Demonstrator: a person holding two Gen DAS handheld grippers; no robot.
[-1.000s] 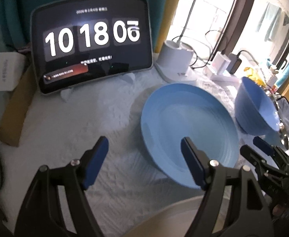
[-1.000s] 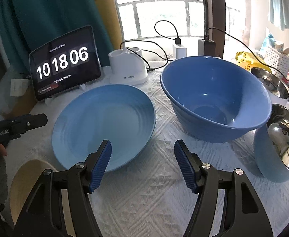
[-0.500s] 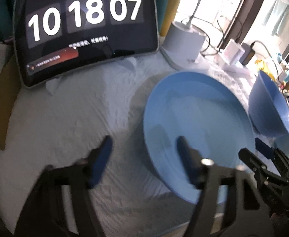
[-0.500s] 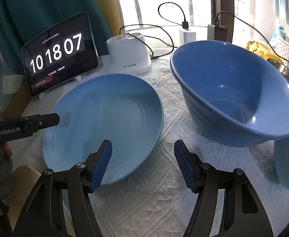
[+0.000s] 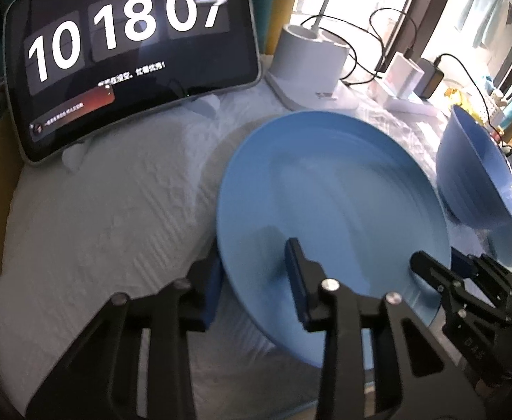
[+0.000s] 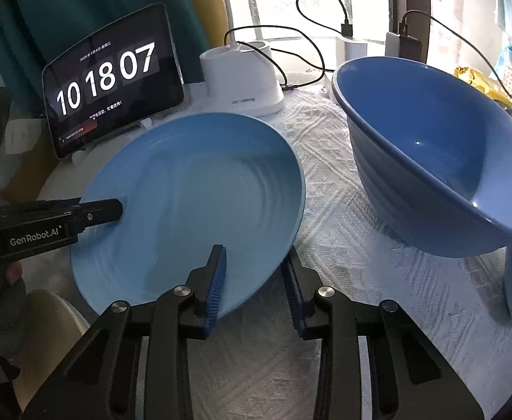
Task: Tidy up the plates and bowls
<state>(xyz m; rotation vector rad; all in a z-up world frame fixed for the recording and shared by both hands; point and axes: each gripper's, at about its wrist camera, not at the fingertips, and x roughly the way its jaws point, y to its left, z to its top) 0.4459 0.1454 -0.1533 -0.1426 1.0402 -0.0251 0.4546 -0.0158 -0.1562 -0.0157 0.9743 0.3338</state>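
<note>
Blue plate [image 6: 193, 192] mid-tablecloth [image 6: 343, 238], just L of blue bowl [image 6: 431, 161]. L gripper [image 5: 256, 280] & R gripper [image 6: 256, 280] just been closing, each straddling near rim; can't tell if pads clamped. Looks rigid, glazed, slippery, breakable: take at rim, both sides.

Your plate [image 6: 193, 189] is light blue with faint concentric ridges; the bowl [image 6: 431, 161] at two o'clock is a deeper, glossy blue. Under them you have a white cloth [image 6: 343, 217] with a raised geometric weave. At eleven o'clock your tablet [image 6: 109, 80] shows white digits on black. Your gripper pads [image 6: 217, 280] are ribbed blue on black frames.
</note>
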